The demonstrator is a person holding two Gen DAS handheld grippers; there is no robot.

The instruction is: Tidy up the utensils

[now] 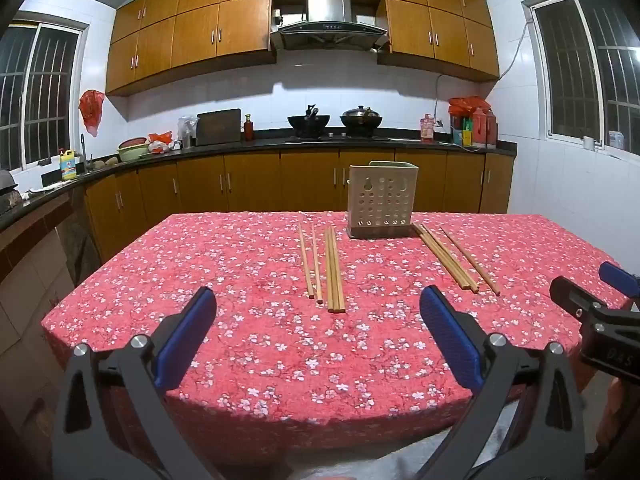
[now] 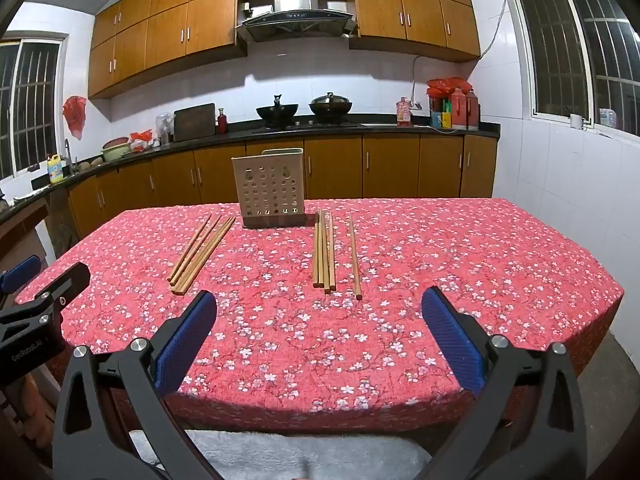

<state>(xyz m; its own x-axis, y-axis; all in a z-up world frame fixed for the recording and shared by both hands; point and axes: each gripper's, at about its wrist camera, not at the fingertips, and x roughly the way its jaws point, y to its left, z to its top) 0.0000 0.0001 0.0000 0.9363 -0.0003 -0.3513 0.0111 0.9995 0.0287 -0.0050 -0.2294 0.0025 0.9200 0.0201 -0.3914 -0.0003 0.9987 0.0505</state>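
A beige perforated utensil holder (image 1: 382, 200) (image 2: 272, 192) stands upright at the far middle of the table. Several wooden chopsticks lie flat on either side of it: one group to its left (image 1: 323, 266) (image 2: 202, 250) and one group to its right (image 1: 454, 258) (image 2: 326, 254). My left gripper (image 1: 318, 312) is open and empty above the table's near edge, in front of the left group. My right gripper (image 2: 319, 316) is open and empty above the near edge, in front of the right group. Each gripper shows at the side of the other's view.
The table carries a red floral cloth (image 1: 248, 280) (image 2: 460, 264). Behind it runs a dark kitchen counter (image 1: 224, 146) with woks, bottles and bowls over wooden cabinets. A white tiled wall with a window (image 2: 580, 52) stands to the right.
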